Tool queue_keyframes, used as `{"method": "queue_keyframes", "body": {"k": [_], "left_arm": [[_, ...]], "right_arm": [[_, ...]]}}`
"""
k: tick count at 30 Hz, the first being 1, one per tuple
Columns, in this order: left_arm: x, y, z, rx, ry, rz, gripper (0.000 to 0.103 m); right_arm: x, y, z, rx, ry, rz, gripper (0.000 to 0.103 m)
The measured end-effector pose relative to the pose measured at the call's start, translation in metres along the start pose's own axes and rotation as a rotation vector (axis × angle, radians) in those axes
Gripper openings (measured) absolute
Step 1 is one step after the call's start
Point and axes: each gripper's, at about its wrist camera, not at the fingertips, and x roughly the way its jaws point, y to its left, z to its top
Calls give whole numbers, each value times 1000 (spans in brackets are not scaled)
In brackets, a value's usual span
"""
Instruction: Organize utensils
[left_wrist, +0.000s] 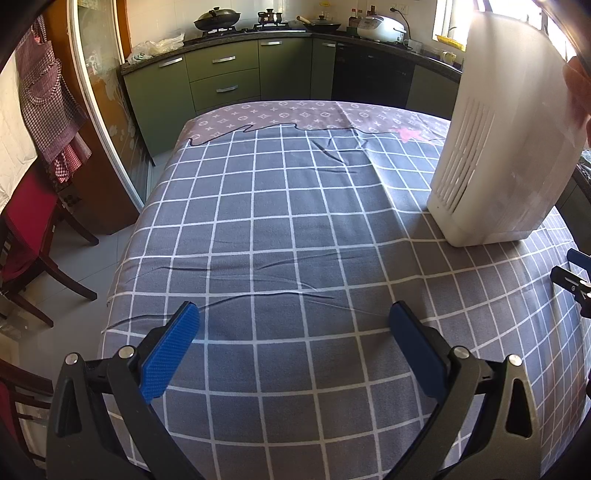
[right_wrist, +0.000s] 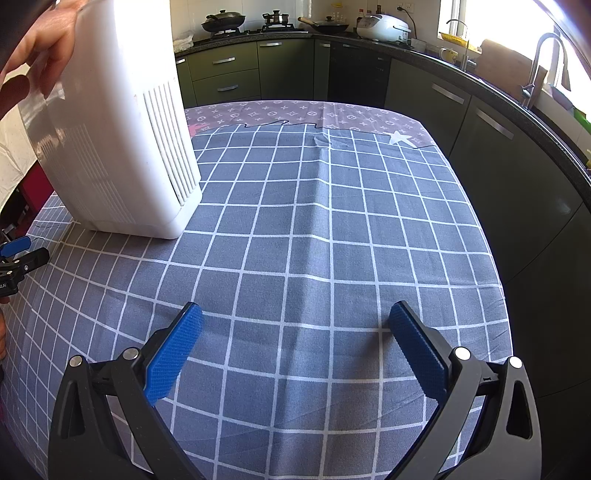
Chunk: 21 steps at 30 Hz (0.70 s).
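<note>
We logged the left gripper (left_wrist: 293, 314) with its blue pads (left_wrist: 168, 354) spread wide and nothing between them, held over the checked tablecloth (left_wrist: 280, 221). The right gripper (right_wrist: 295, 314) stood likewise, pads (right_wrist: 173, 354) parted and unloaded, above the same cloth.

Item: one white slotted plastic utensil holder (left_wrist: 495, 147), tall, with vertical slits down its side. It stood on the cloth between the two grippers, to the right in the left wrist view and to the left in the right wrist view (right_wrist: 118, 140). It leaned rather than standing square, with a bare hand (right_wrist: 55, 40) gripping its upper edge. We could not tell what it contained.

Item: no loose utensils showed on the cloth in either view.

Item: each gripper's tip appeared at the edge of the other's view, near the holder's base and apart from it.

Surroundings: green kitchen cabinets (left_wrist: 236, 74), a wok (left_wrist: 216, 18) on the stove, a rice cooker (left_wrist: 380, 27), a tap (right_wrist: 543, 62) by the window, a red-seated chair (left_wrist: 33, 221) beside the table.
</note>
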Motion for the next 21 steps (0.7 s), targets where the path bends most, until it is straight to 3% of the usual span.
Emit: {"method": "queue_keyframes", "body": {"k": [21], "left_arm": [[0,-1,0,-1,0,-1,98]], "right_arm": [[0,0,0,0,-1,1,99]]}}
